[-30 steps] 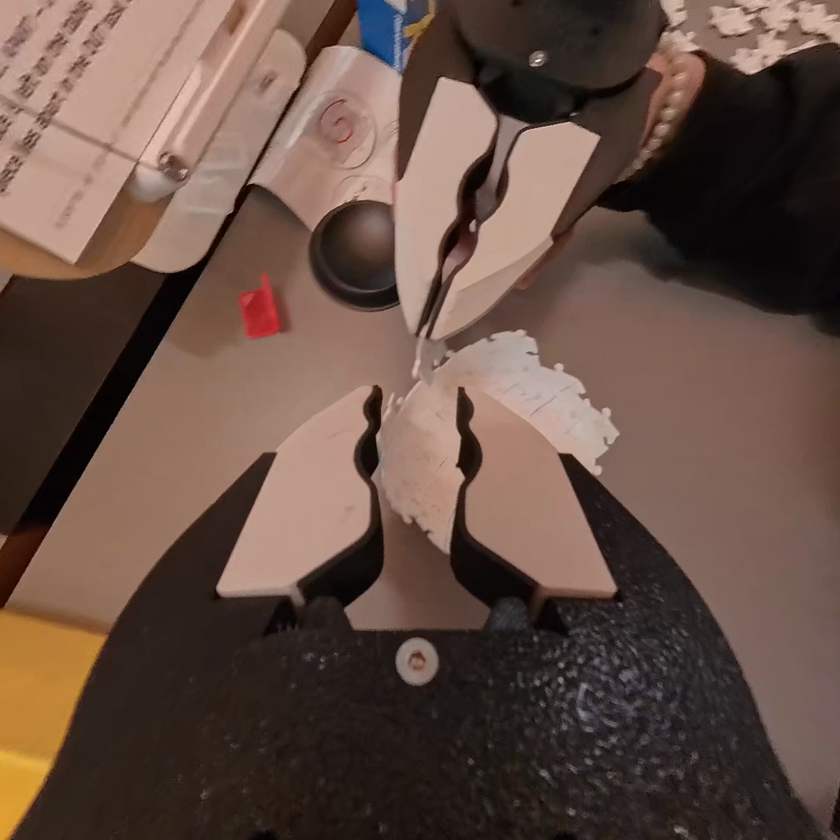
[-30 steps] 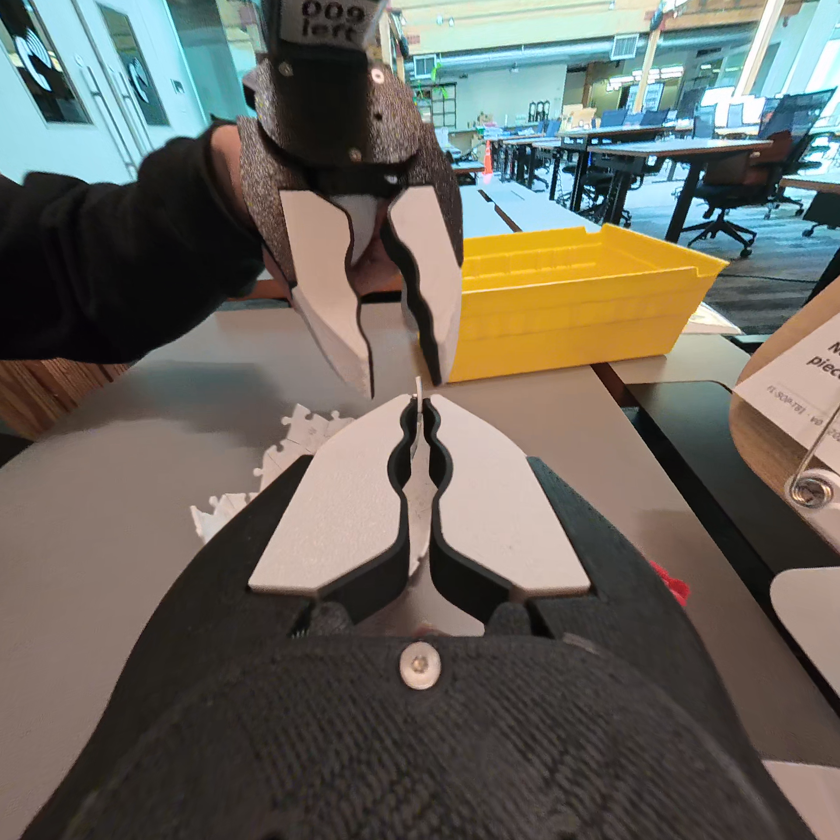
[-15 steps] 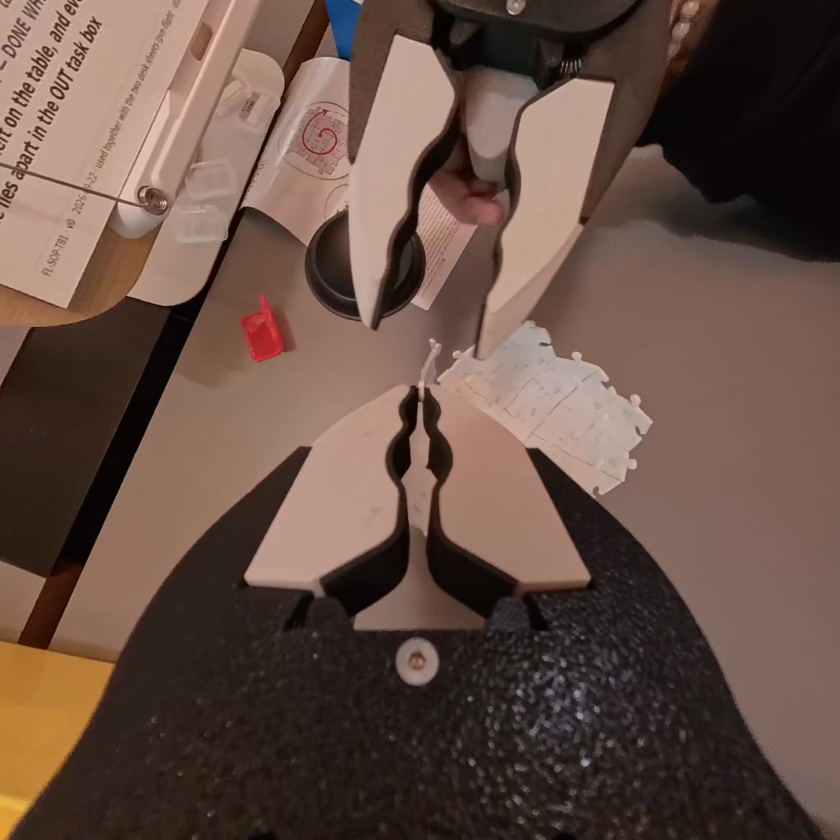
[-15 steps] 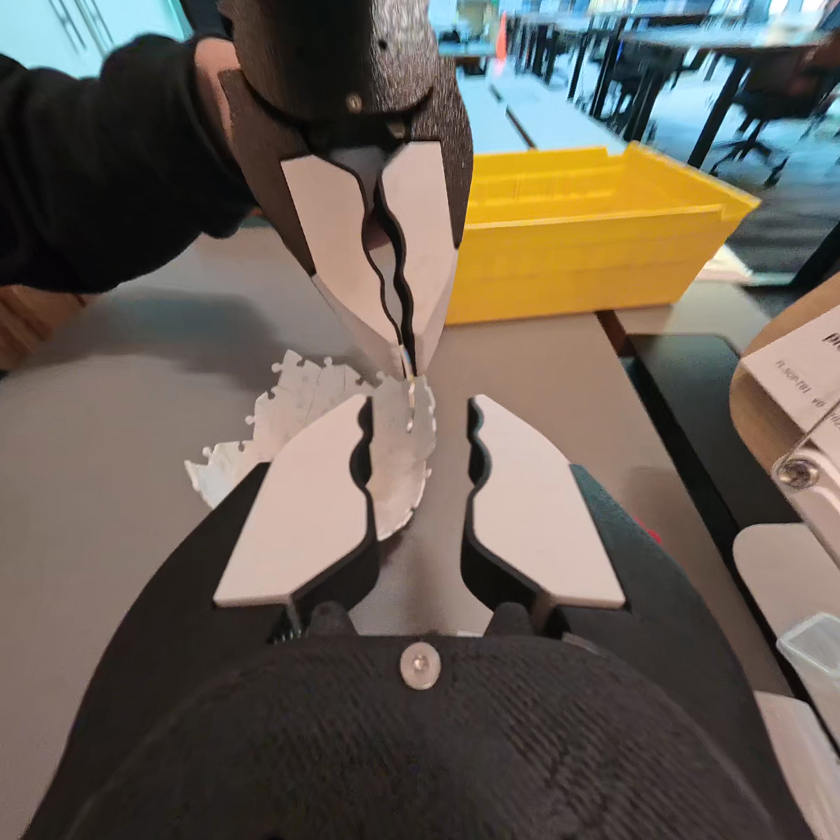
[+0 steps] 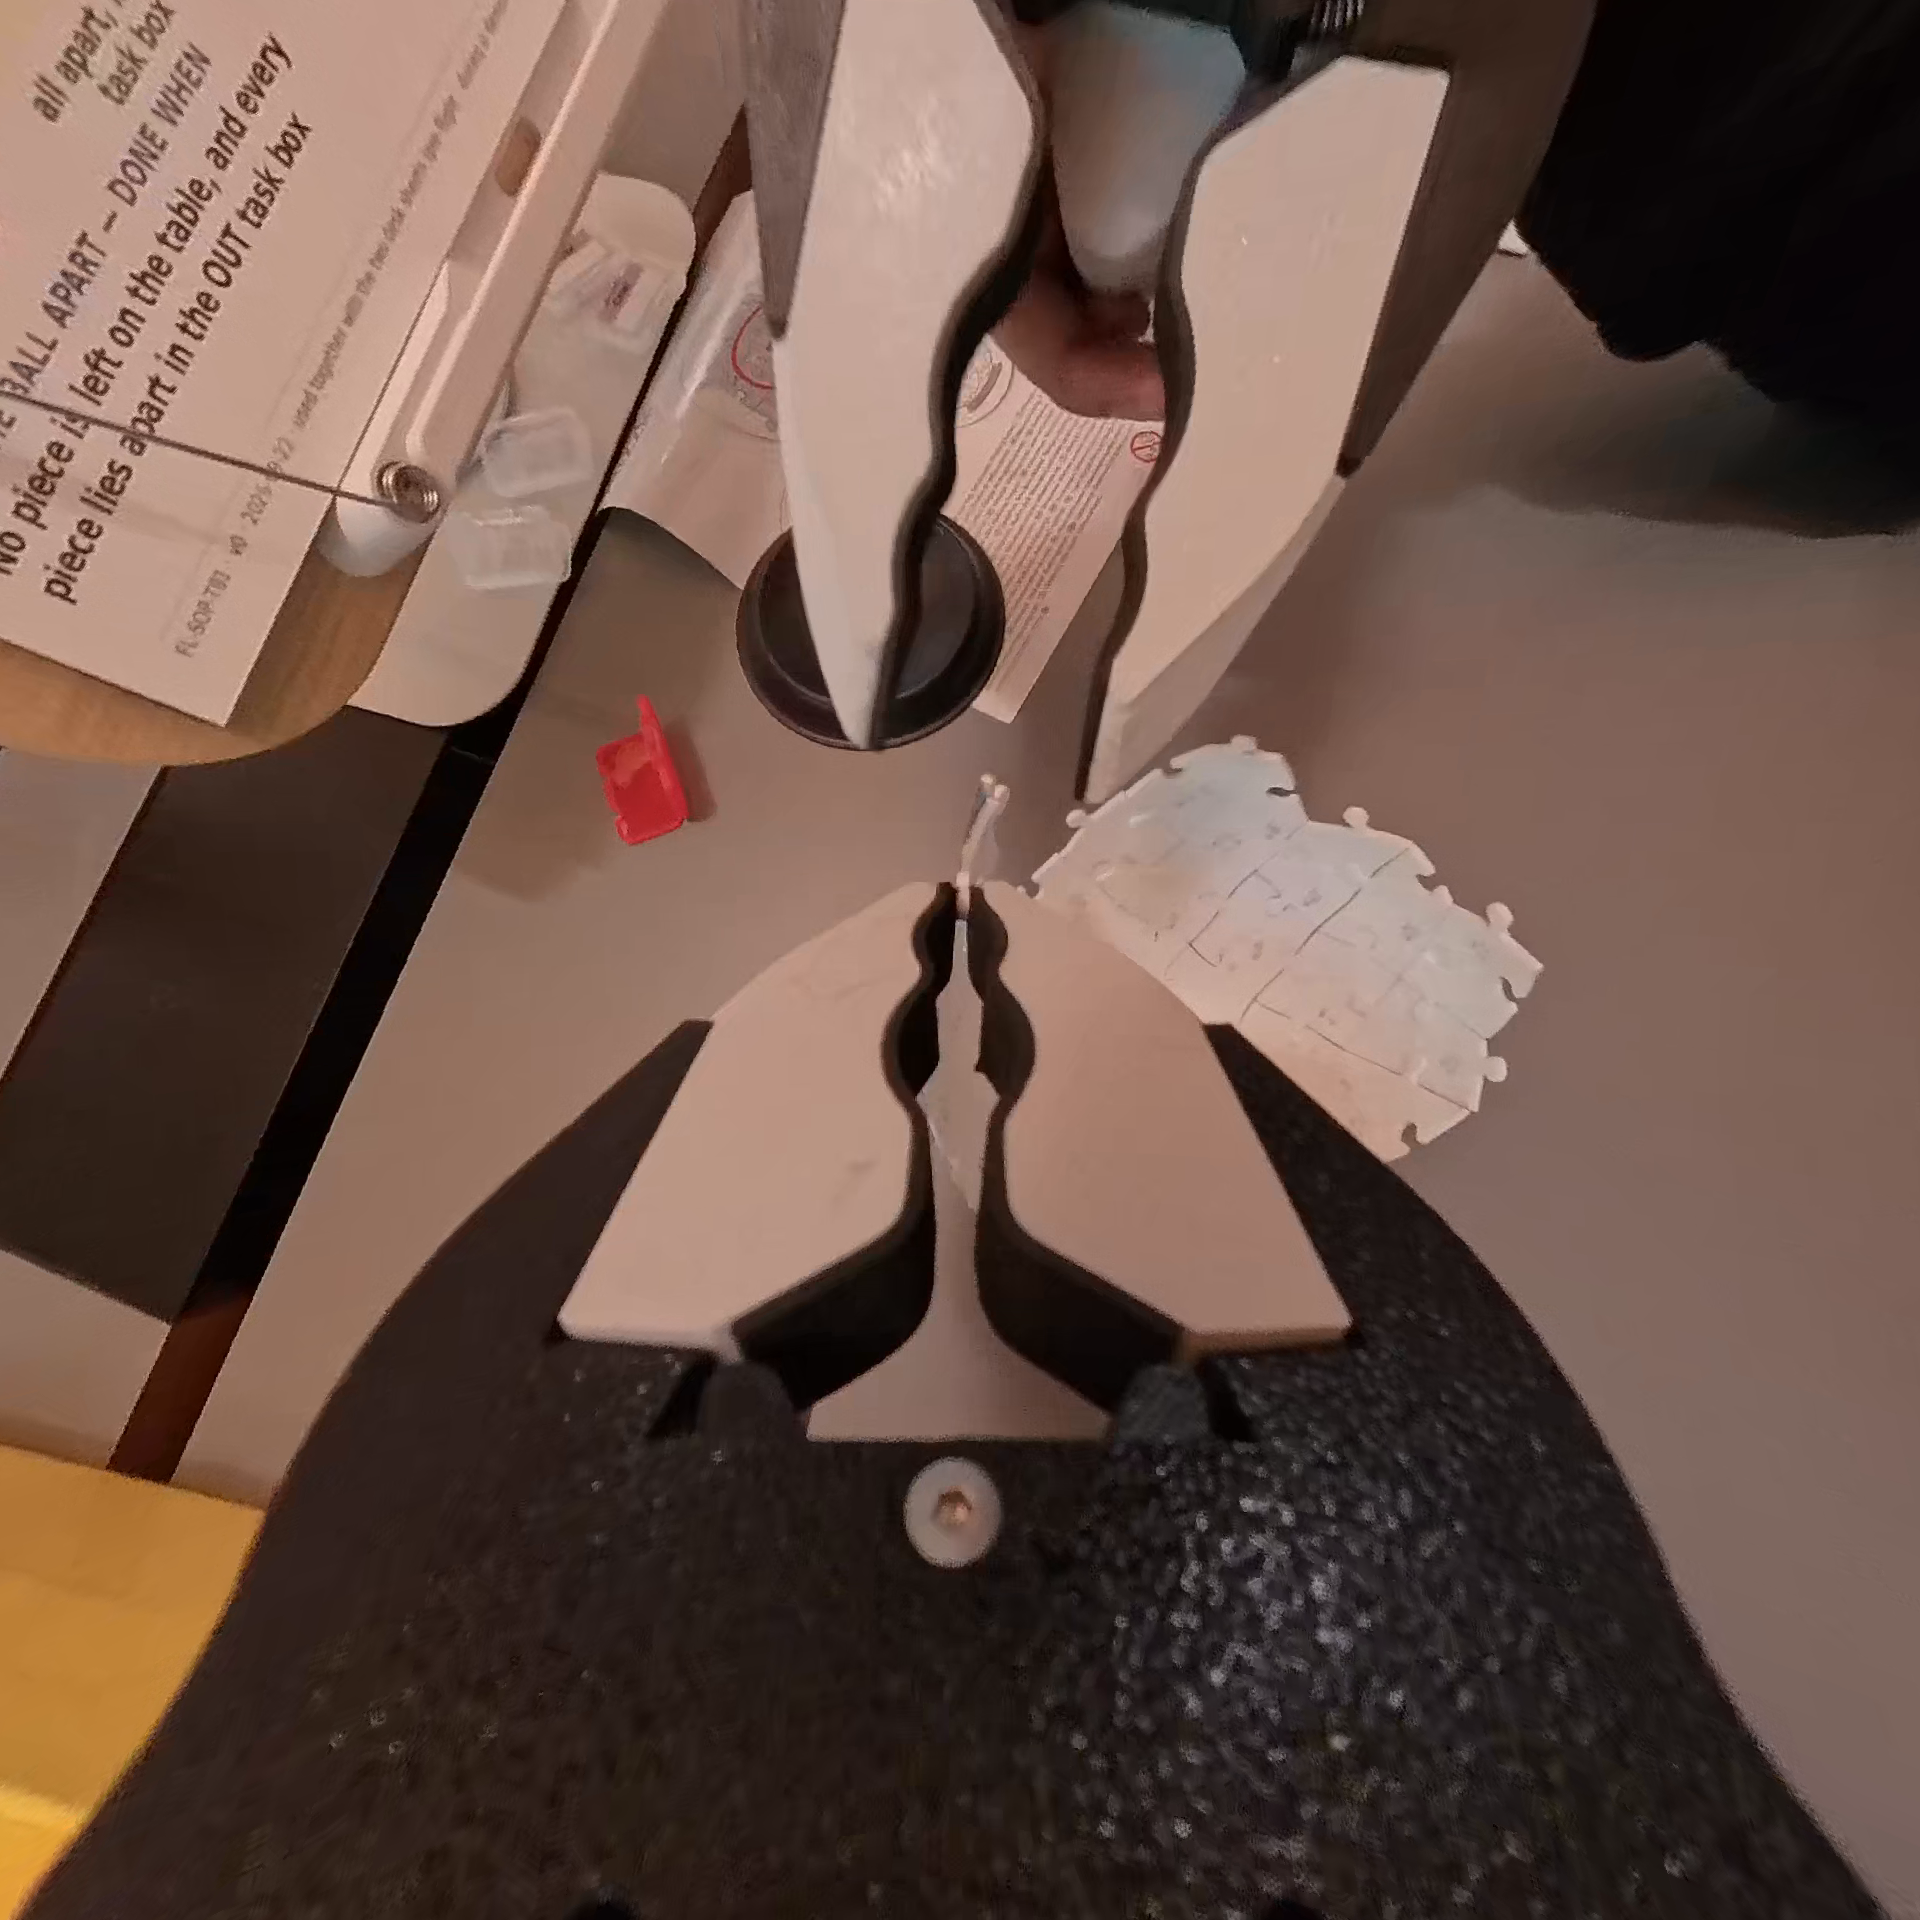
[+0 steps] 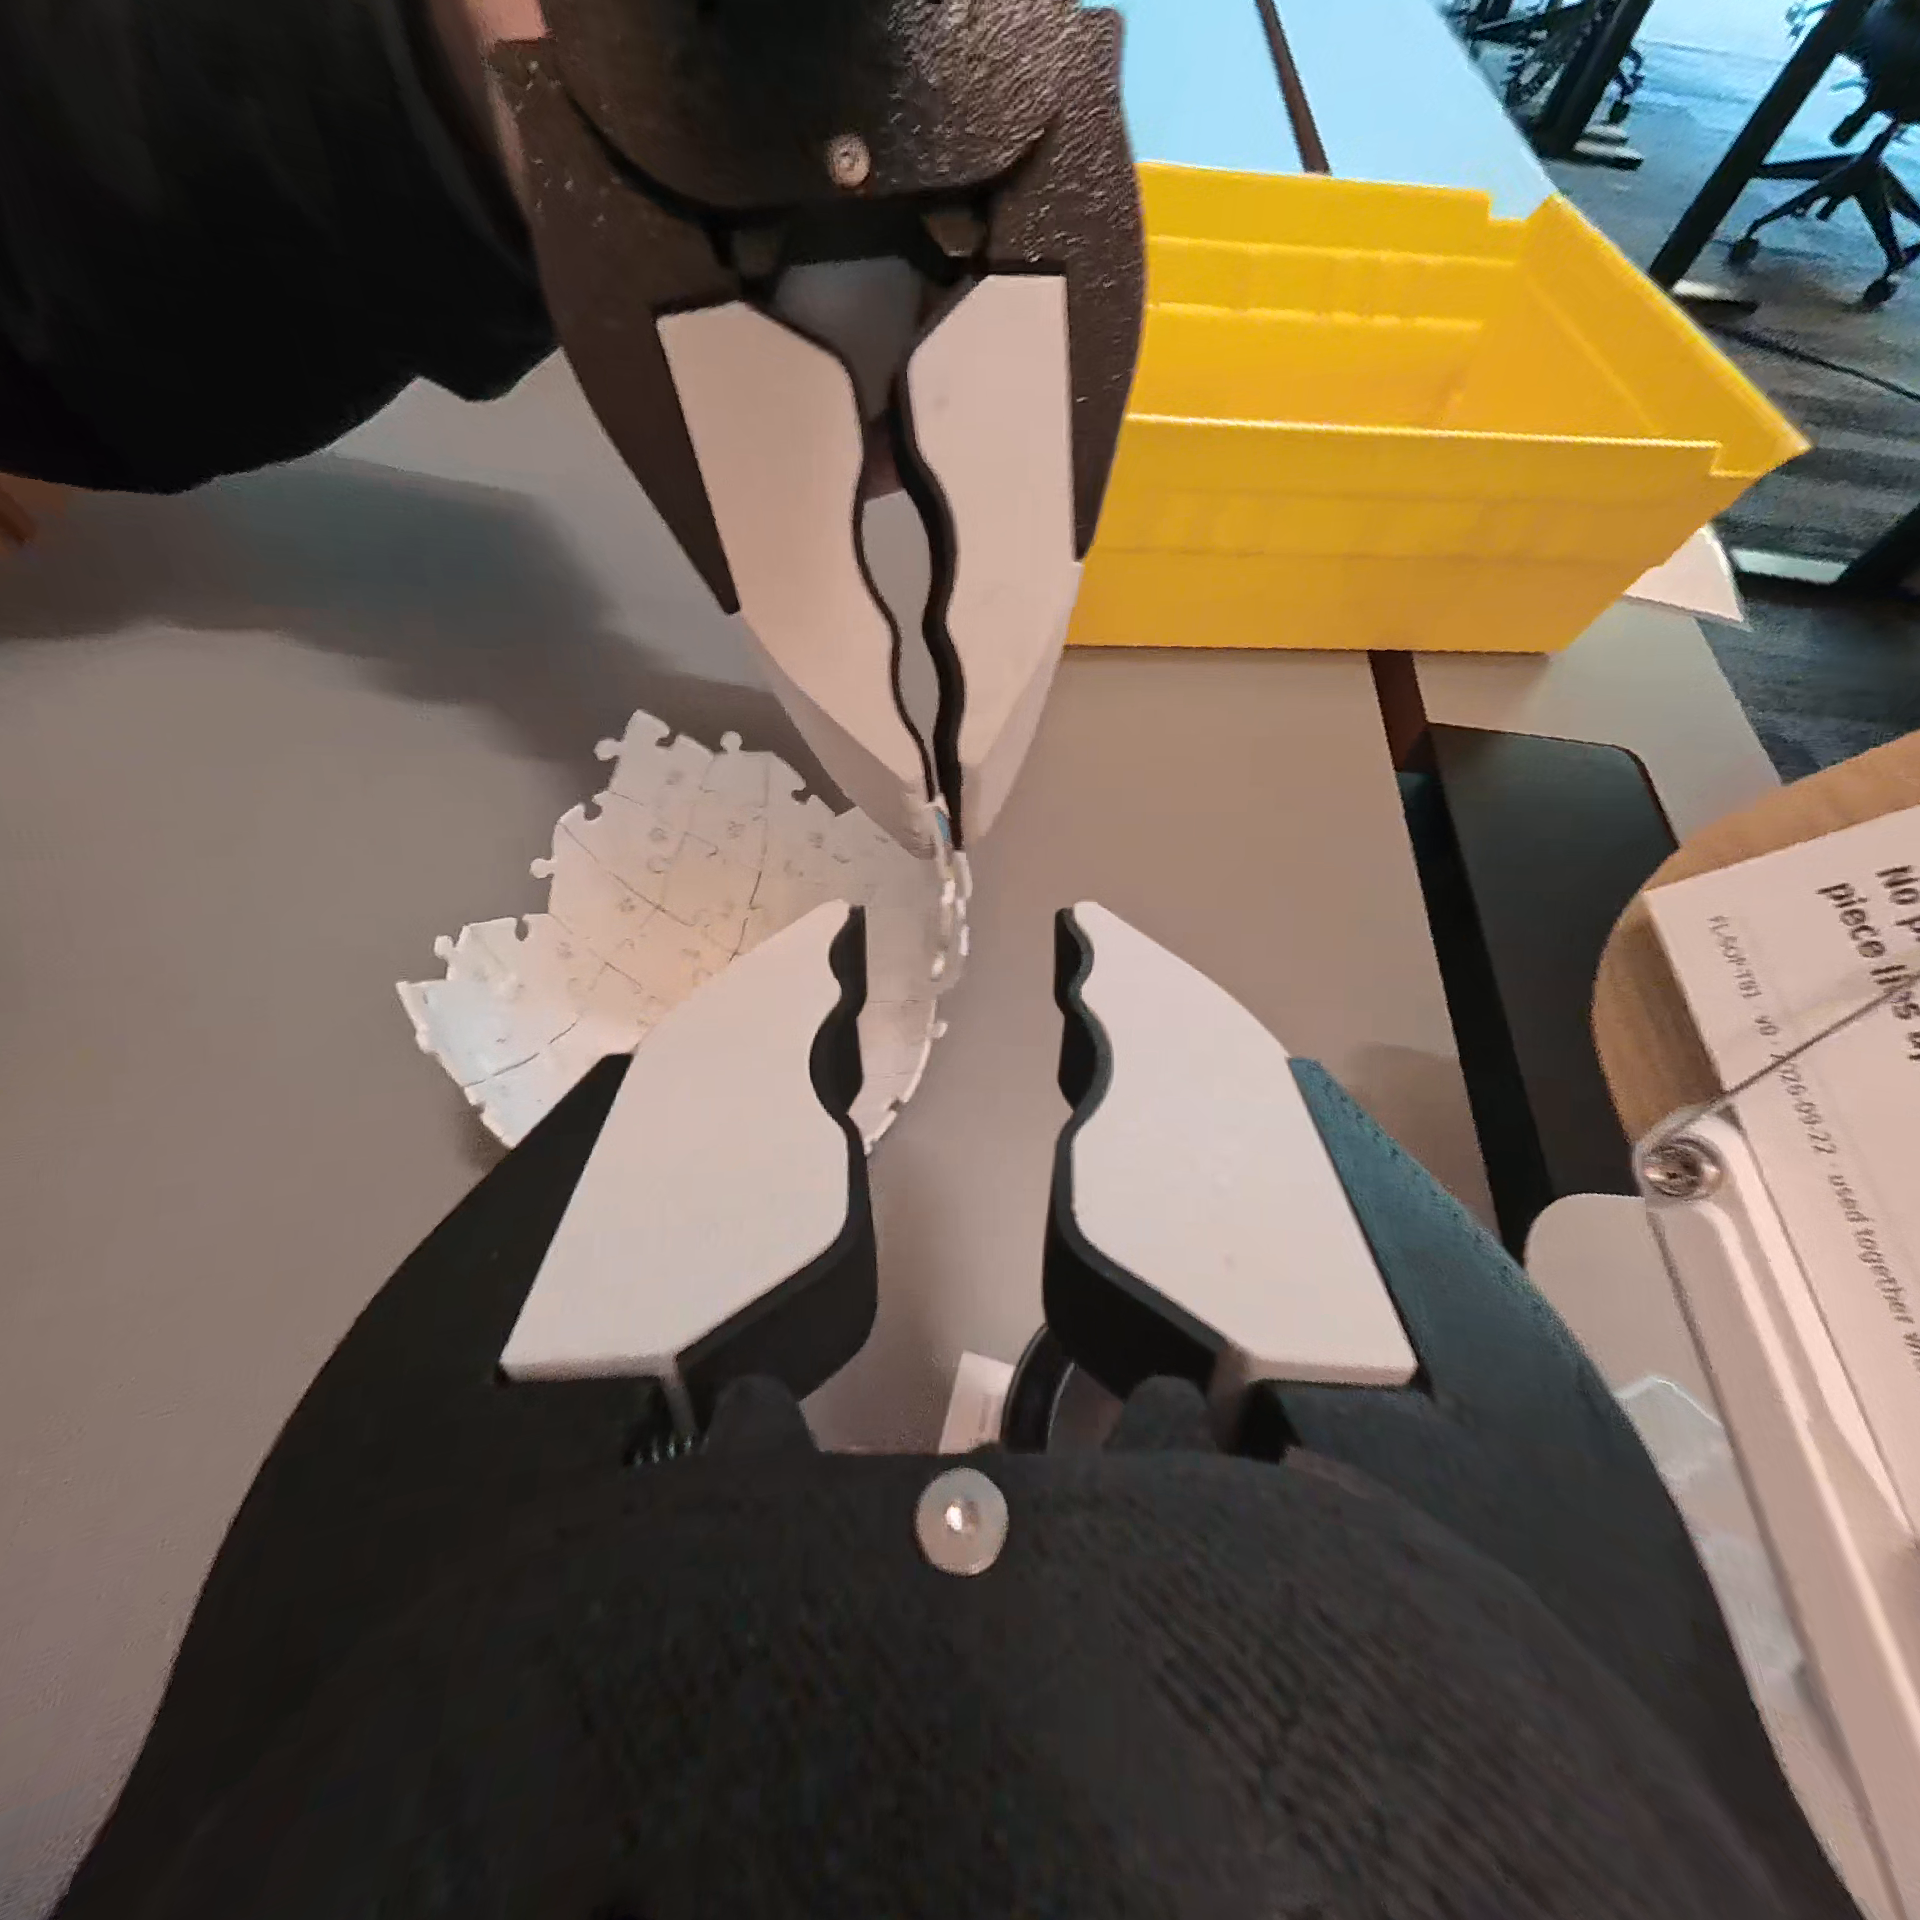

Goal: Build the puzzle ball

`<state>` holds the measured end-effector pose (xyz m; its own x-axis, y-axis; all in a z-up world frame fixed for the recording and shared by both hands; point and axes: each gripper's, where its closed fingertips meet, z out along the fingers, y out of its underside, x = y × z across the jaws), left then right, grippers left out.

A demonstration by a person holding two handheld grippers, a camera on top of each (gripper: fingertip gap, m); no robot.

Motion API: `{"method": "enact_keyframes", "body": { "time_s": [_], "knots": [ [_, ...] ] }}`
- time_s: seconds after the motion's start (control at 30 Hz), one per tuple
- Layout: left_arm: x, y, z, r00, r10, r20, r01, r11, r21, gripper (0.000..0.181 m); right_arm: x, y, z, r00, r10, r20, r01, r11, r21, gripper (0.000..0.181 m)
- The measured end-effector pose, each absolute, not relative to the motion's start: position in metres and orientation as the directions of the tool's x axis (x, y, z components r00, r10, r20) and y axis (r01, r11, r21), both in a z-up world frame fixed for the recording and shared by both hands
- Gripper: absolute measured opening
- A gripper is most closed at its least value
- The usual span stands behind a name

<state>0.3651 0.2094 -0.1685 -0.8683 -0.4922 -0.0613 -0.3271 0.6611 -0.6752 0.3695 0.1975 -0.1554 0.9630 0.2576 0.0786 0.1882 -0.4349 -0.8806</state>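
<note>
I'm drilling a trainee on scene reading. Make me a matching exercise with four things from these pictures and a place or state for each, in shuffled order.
Things:
1. left gripper
2. right gripper
3. red clip
4. yellow bin

States or places:
A. open, holding nothing
B. lying on the grey table beside the black round base
C. shut on the edge of the curved puzzle shell
D. behind the left gripper in the right wrist view

Pairs: 1-C, 2-A, 3-B, 4-D
</note>
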Motion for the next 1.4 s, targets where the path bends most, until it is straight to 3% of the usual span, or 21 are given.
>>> {"method": "enact_keyframes", "body": {
  "time_s": [0.27, 0.7, 0.93, 1.1, 1.4],
  "knots": [
    [0.365, 0.206, -0.179, -0.888, -0.453, -0.075, -0.300, 0.697, -0.652, 0.001, 0.367, 0.200, -0.174, 0.964, 0.263, 0.023, 0.151, -0.478, -0.865, 0.006],
    [0.363, 0.208, -0.191, -0.896, -0.442, -0.051, -0.319, 0.719, -0.618, 0.007, 0.365, 0.203, -0.181, 0.963, 0.268, -0.004, 0.133, -0.492, -0.861, 0.002],
    [0.363, 0.233, -0.200, -0.900, -0.431, -0.059, -0.370, 0.829, -0.419, 0.042, 0.372, 0.197, -0.195, 0.972, 0.229, -0.047, 0.095, -0.571, -0.815, 0.002],
    [0.362, 0.235, -0.209, -0.904, -0.422, 0.060, -0.423, 0.871, -0.249, 0.035, 0.371, 0.195, -0.198, 0.972, 0.215, -0.098, 0.050, -0.592, -0.805, 0.002],
    [0.366, 0.226, -0.225, -0.908, -0.399, 0.127, -0.410, 0.909, -0.074, 0.018, 0.371, 0.187, -0.206, 0.956, 0.203, -0.211, -0.041, -0.622, -0.782, 0.002]
  ]
}}
